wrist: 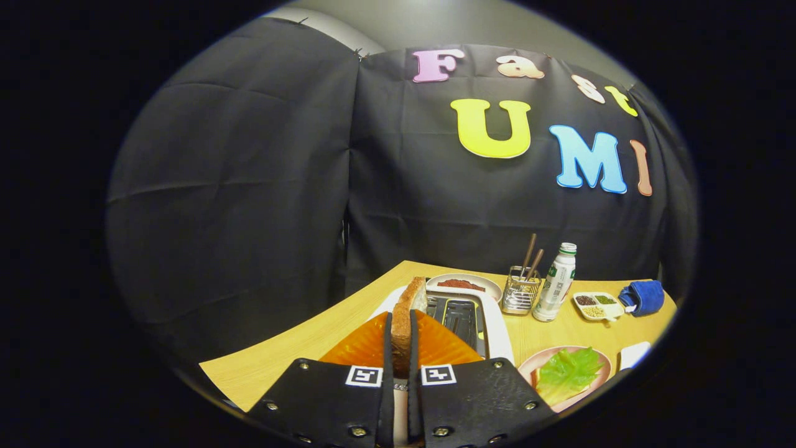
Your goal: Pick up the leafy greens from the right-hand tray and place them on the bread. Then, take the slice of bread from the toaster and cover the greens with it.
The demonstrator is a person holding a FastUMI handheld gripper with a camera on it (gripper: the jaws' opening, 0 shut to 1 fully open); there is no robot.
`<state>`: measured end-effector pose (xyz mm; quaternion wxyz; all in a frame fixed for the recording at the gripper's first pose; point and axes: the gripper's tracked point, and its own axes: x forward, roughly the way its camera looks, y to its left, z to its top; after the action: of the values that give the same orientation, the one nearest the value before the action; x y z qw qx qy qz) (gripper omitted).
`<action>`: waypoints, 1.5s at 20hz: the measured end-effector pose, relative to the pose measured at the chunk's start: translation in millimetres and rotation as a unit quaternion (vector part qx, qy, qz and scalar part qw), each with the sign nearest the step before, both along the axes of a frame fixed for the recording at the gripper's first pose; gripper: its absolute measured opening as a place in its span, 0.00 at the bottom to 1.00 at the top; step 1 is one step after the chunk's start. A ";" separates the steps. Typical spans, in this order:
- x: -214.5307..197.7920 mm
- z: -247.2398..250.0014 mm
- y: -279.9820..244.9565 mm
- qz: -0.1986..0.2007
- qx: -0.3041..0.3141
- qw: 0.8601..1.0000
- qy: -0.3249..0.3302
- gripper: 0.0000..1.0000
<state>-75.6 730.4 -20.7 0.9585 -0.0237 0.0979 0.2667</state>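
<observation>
A brown-crusted slice of bread [408, 306] stands upright and edge-on between my fingers, and my gripper [401, 326] is shut on it. It hangs over an orange ribbed plate [360, 348]. Just beyond it is the white toaster [495, 333], whose dark slots face up with nothing in them. To the right of my fingers a leafy green [567, 372] lies spread on a pink plate [527, 368]. I cannot tell what lies under the leaf.
Behind the toaster sits a plate [463, 285] with a reddish-brown heap. Further right on the wooden table [292, 345] are a wire holder with chopsticks [521, 289], a white bottle [555, 283], a small divided dish of seeds [597, 305], a blue cloth [643, 297] and a white object [634, 354].
</observation>
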 end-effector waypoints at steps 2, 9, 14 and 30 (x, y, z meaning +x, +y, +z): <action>1.3 12.1 -4.6 0.006 0.016 1.000 0.003 0.08; -6.1 60.3 -16.7 0.027 0.059 0.998 -0.025 0.08; -13.8 107.0 -57.9 0.030 0.104 0.993 -0.042 0.08; 35.8 -16.6 -242.8 -0.062 0.032 0.997 0.042 0.08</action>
<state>-39.9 487.6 -37.2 0.9684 0.0243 0.1308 0.2108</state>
